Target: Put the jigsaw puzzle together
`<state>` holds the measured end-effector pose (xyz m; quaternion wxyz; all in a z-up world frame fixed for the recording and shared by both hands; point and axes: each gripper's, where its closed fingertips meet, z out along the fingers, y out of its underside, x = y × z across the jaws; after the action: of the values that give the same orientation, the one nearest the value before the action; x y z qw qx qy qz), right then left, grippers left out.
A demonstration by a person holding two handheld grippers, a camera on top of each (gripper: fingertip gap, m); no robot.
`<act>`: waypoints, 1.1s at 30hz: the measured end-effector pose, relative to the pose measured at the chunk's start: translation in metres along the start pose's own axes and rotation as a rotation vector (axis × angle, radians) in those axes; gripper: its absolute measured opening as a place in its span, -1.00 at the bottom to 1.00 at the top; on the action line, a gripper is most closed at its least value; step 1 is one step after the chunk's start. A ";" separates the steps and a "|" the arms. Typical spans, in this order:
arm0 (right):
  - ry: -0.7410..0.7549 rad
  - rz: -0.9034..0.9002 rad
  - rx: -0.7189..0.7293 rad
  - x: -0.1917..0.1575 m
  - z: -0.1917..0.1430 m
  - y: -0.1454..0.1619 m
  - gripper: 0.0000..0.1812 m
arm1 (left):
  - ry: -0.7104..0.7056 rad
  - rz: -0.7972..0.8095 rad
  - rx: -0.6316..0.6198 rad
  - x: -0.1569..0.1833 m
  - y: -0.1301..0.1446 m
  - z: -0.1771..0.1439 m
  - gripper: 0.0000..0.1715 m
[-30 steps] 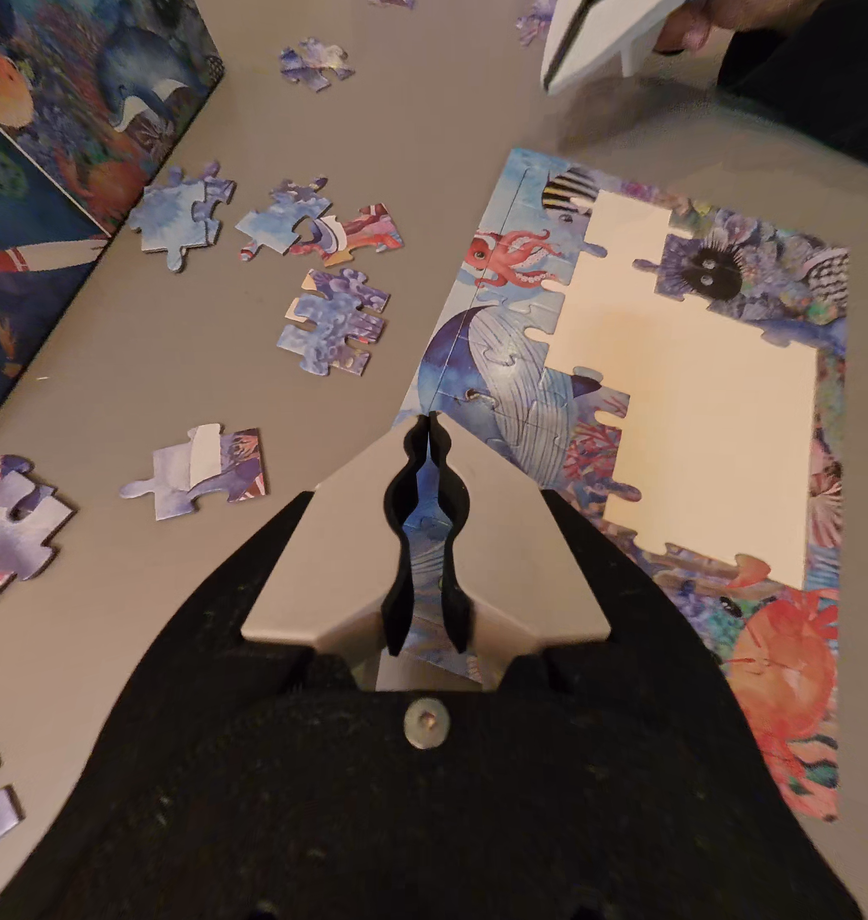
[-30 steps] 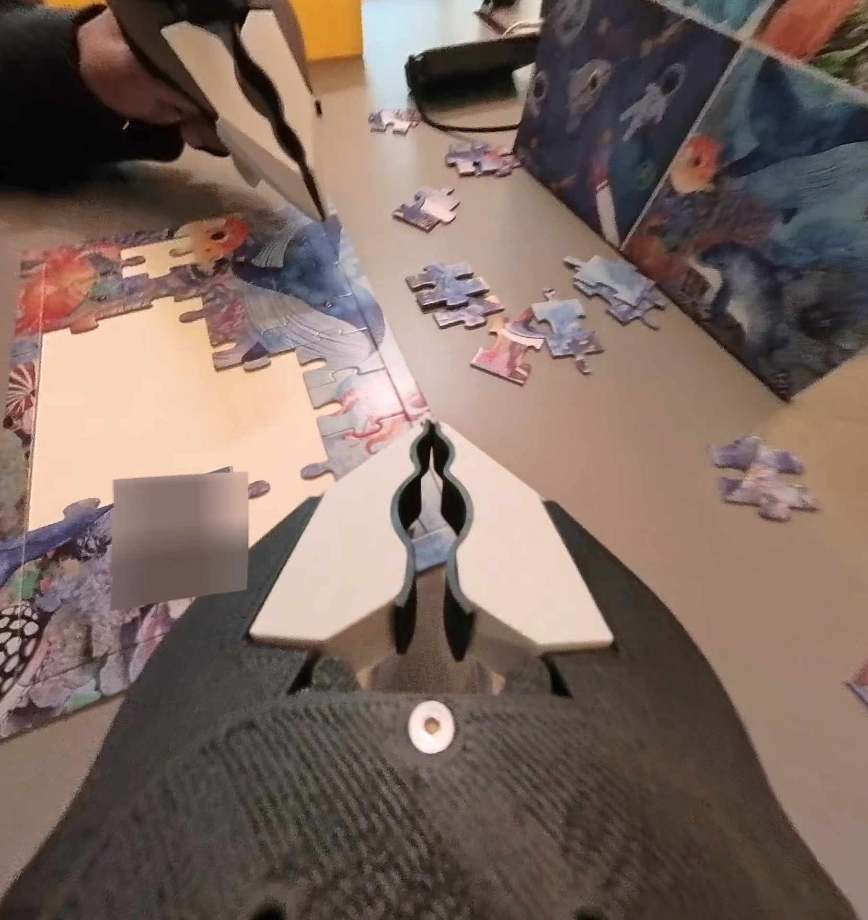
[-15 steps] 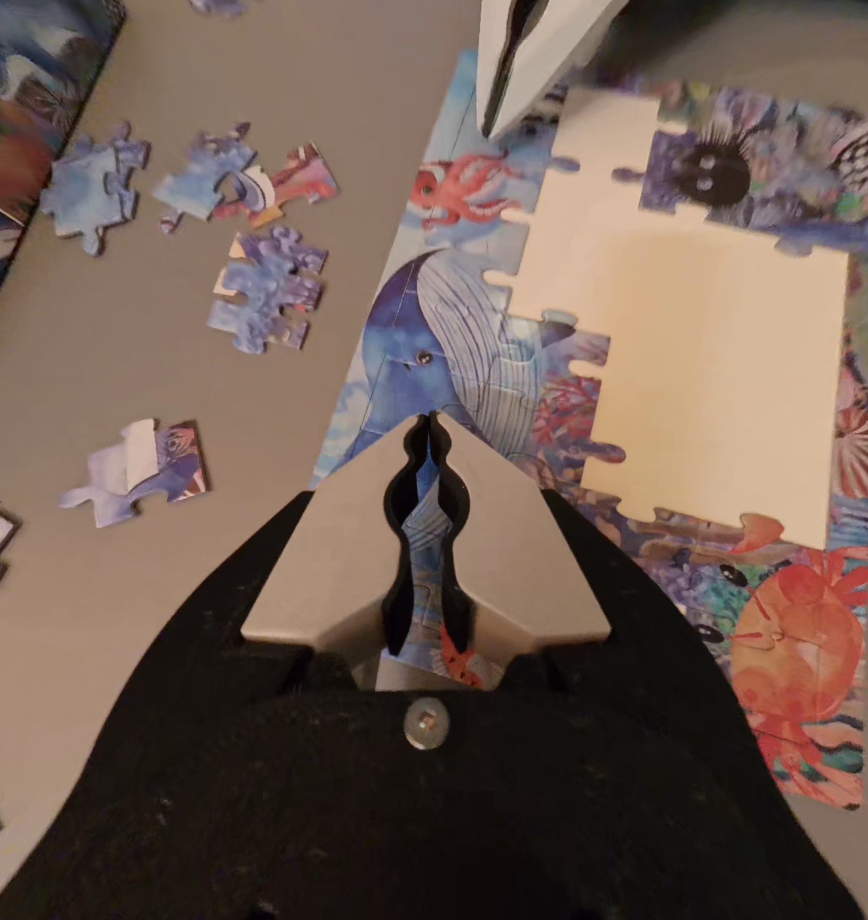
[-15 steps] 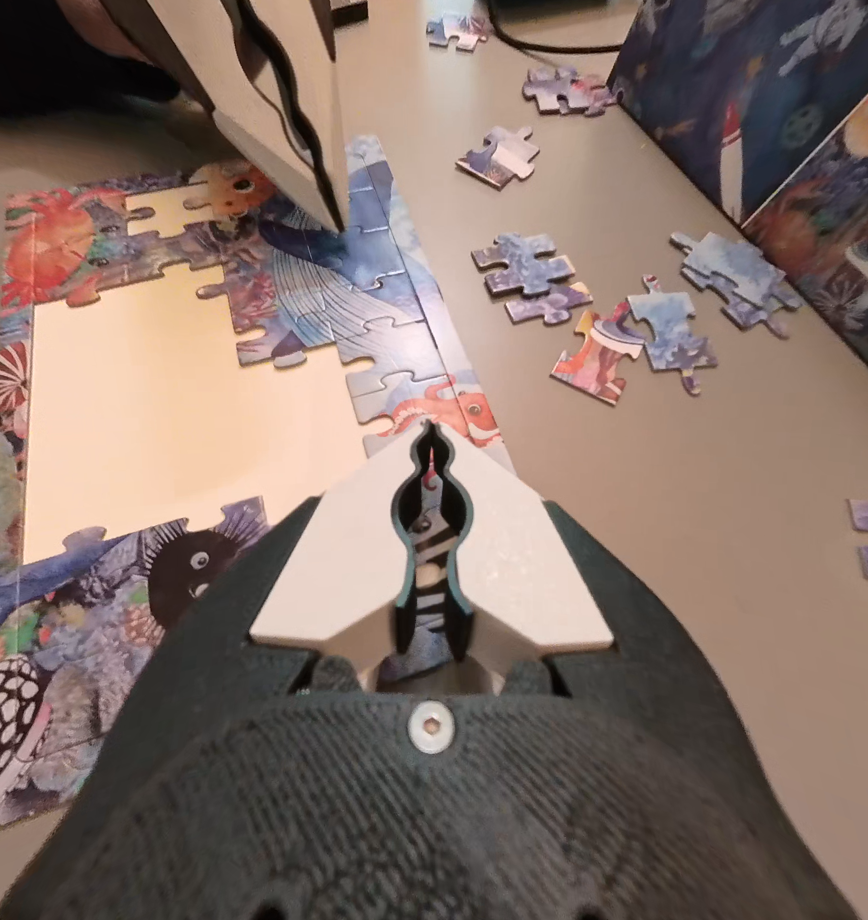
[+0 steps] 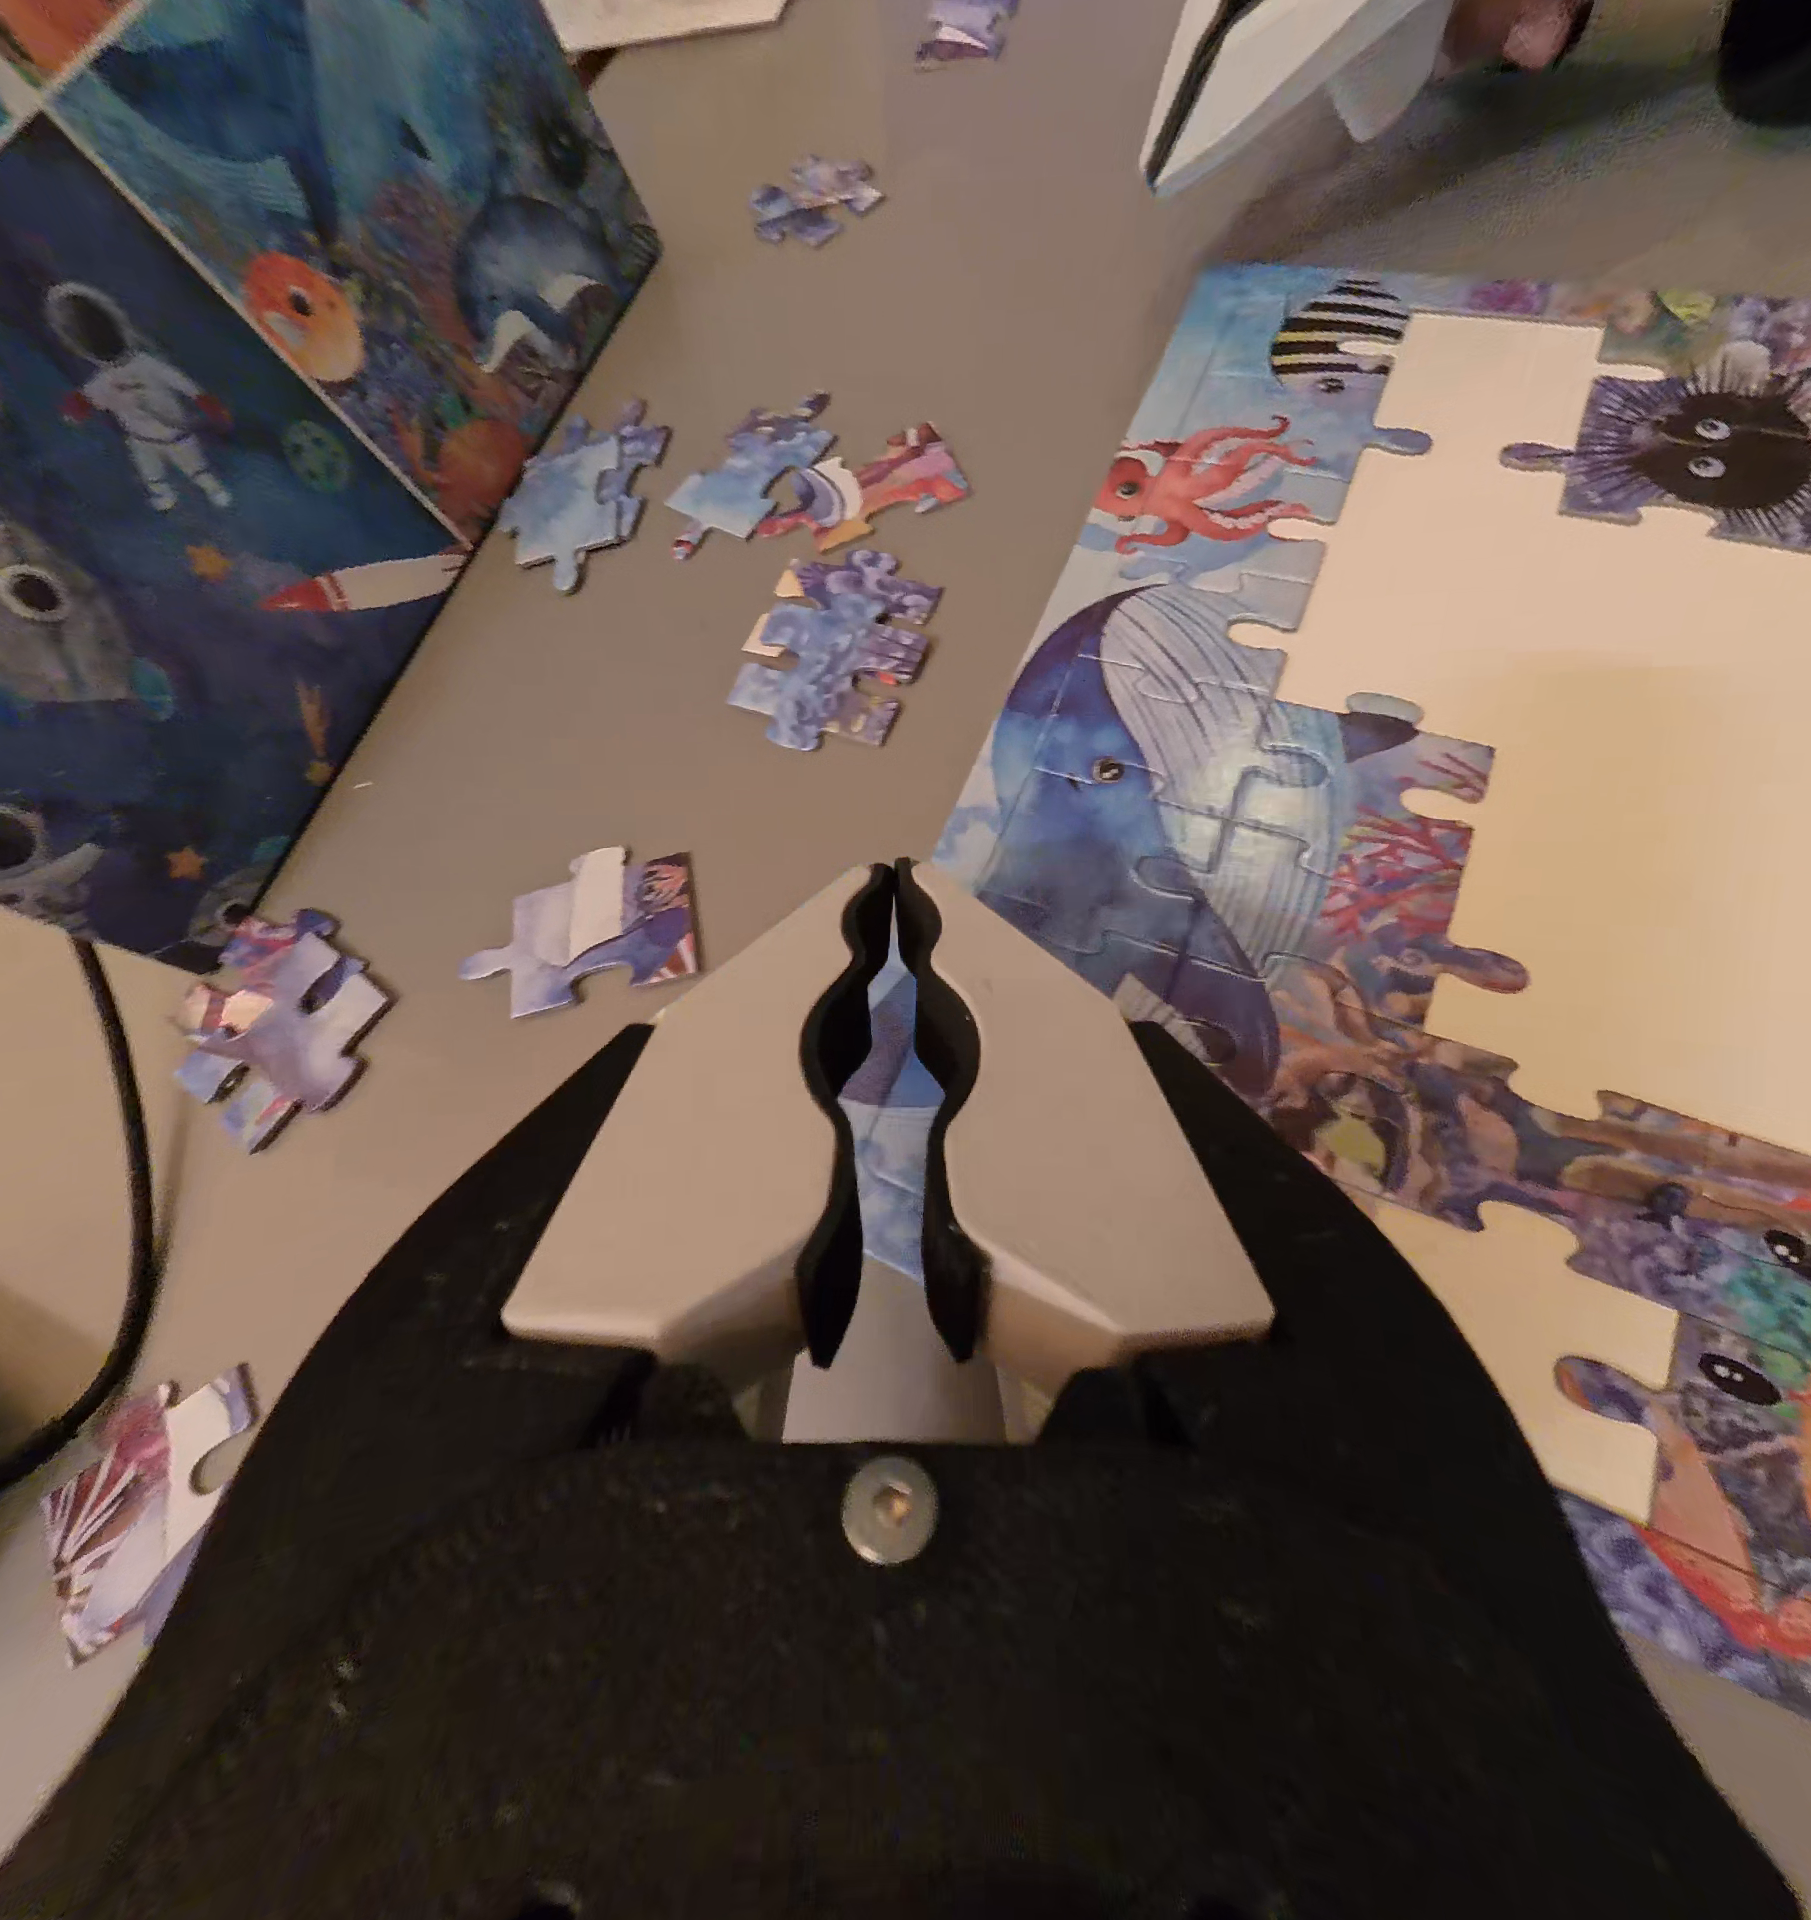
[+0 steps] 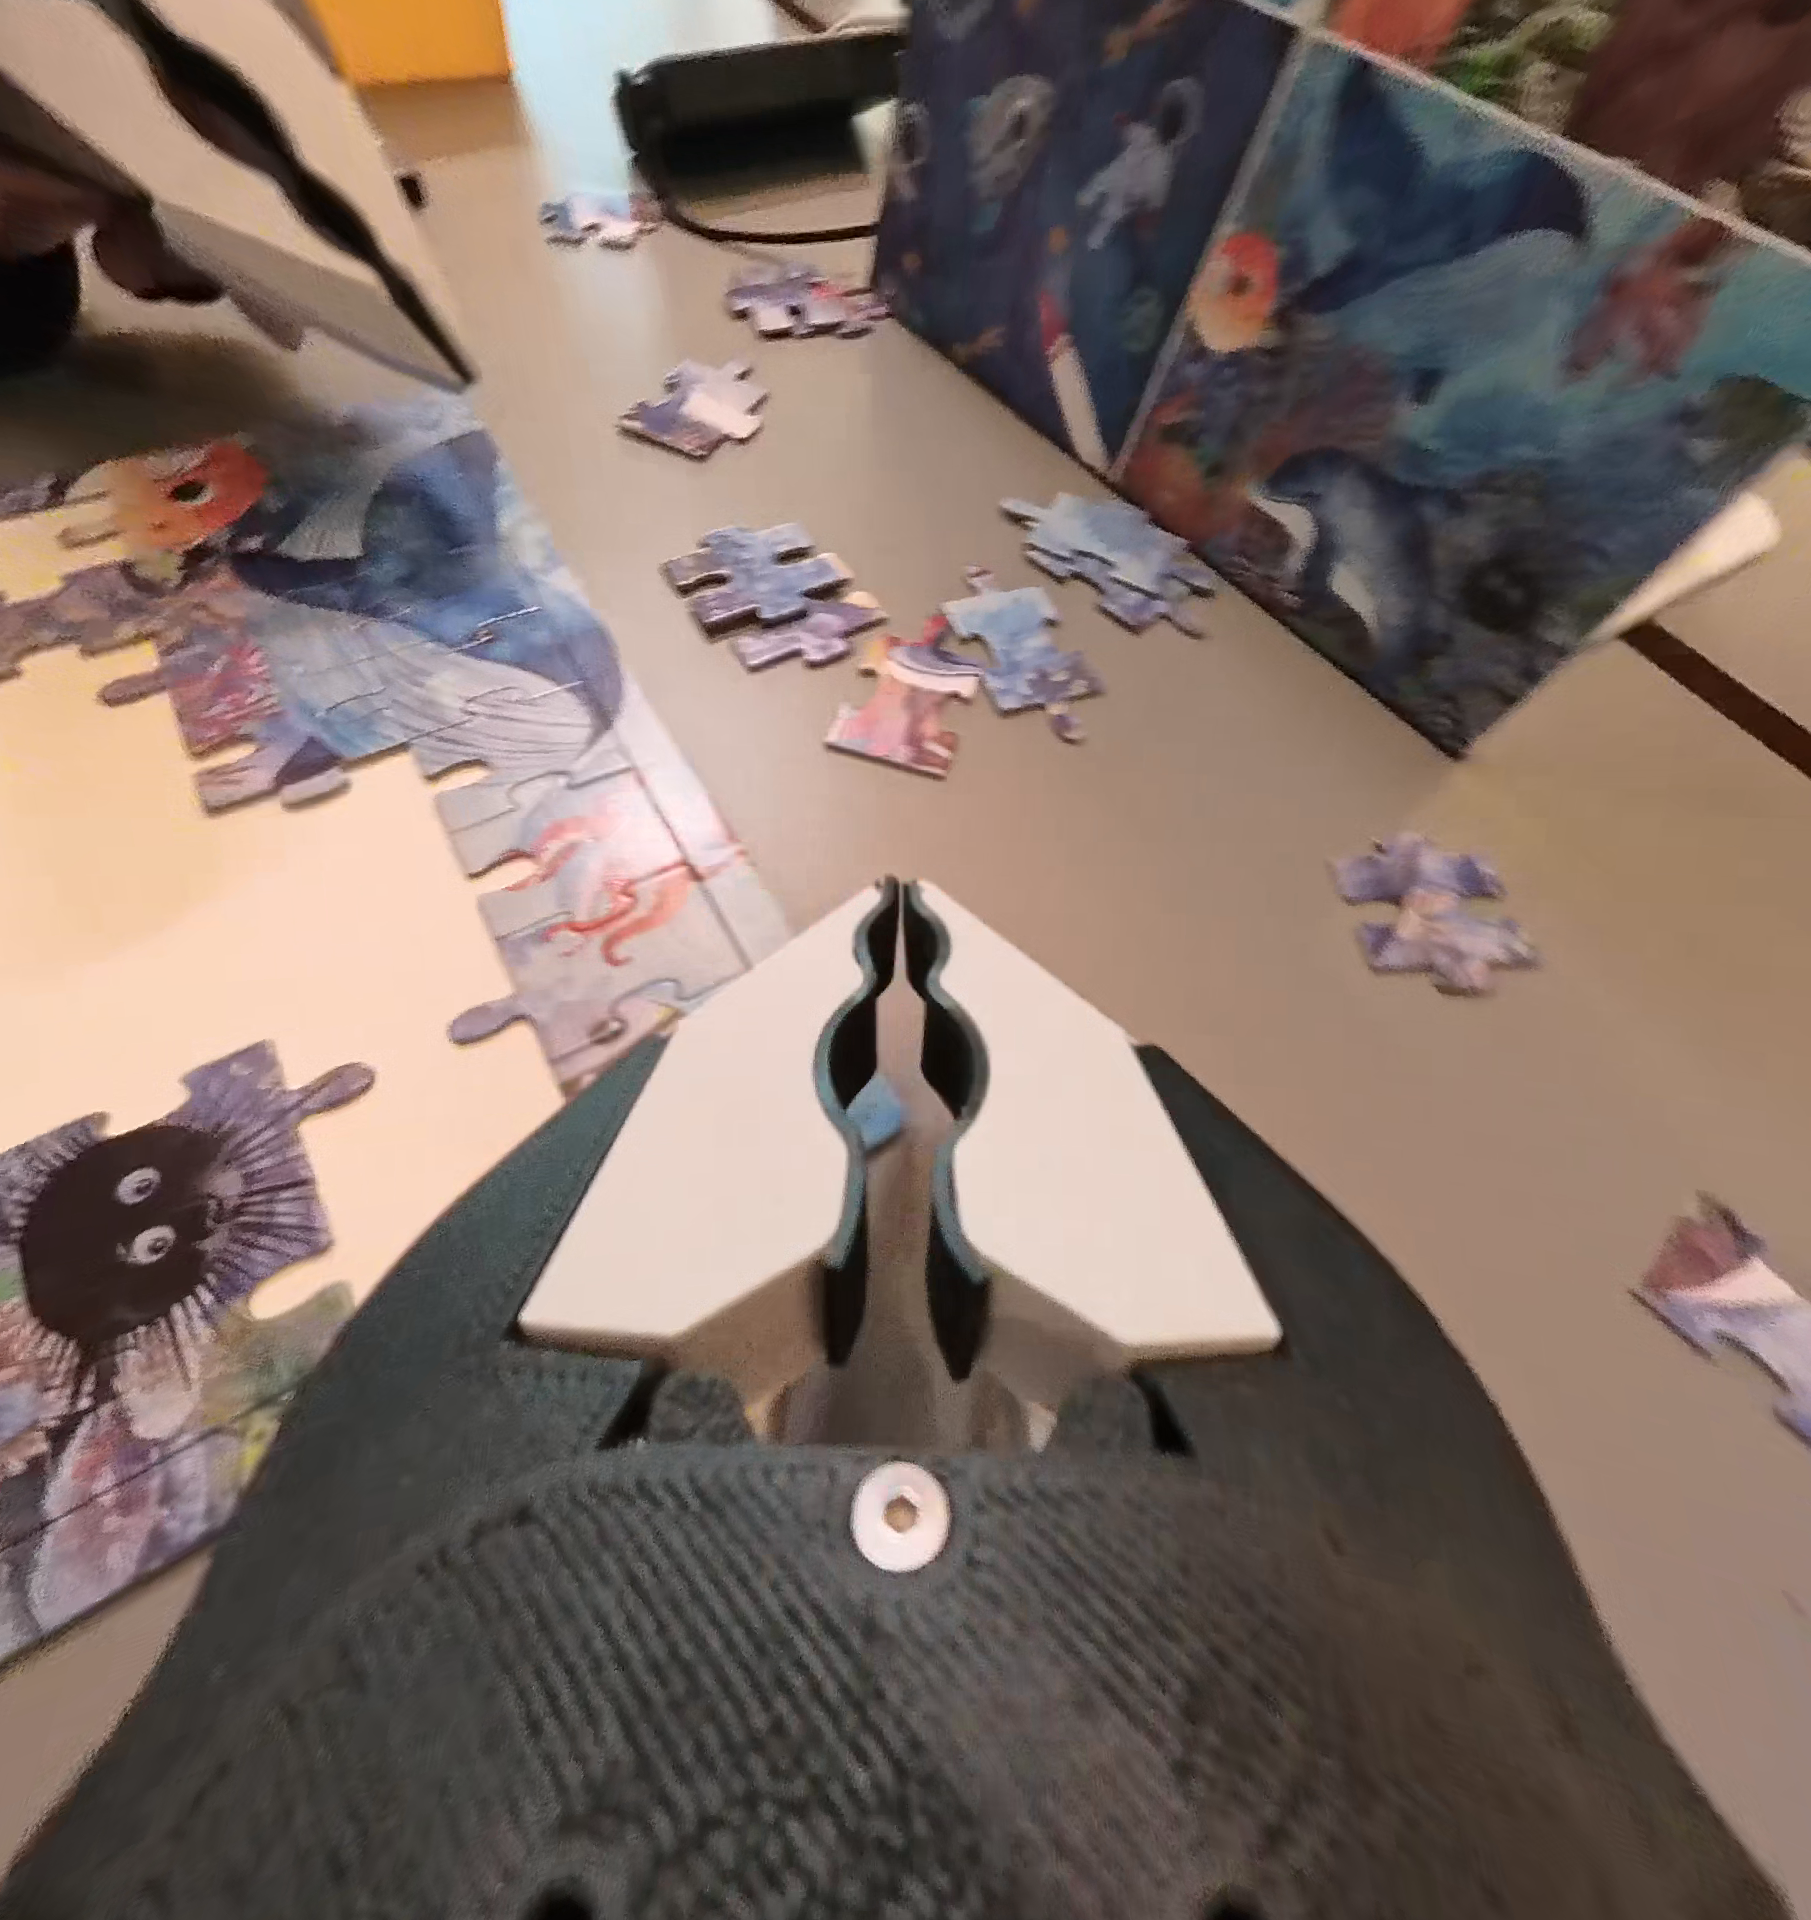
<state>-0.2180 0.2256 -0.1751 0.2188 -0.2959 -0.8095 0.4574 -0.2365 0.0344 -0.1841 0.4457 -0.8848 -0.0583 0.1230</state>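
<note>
Both claws, left claw [image 5: 897, 868] and right claw [image 6: 899, 886], pulled back from the puzzle [image 5: 1140, 769], pressed together, empty.

I see dim, warm indoor light on the grey desk [image 5: 485, 790]. My left view is sharp; my right view smears toward its edges, blurring the illustrated cardboard puzzle box [image 6: 1452, 343]. Wide-angle bending throughout.

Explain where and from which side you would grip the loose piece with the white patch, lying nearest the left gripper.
Probably by its straight right edge. The piece lies flat on the table, alone, with knobs on its left, so a pinch from above will not close on it. The left gripper, now shut, should open and come in low from the puzzle side, one finger sliding under that edge.
</note>
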 end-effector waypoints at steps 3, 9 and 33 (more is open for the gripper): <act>0.033 0.095 0.048 0.021 -0.010 0.001 -0.96 | -0.041 -0.024 0.004 -0.015 0.005 -0.004 -1.00; 0.031 0.150 0.080 0.026 -0.013 -0.002 -0.91 | -0.051 -0.108 0.038 -0.030 0.009 -0.008 -0.98; 0.058 0.131 0.002 0.017 0.003 0.003 -0.38 | -0.169 -0.183 0.118 -0.055 0.003 -0.018 -0.20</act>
<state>-0.2310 0.2363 -0.1773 0.2121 -0.3612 -0.7813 0.4628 -0.2848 0.0068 -0.1671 0.4998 -0.8346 -0.1686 0.1590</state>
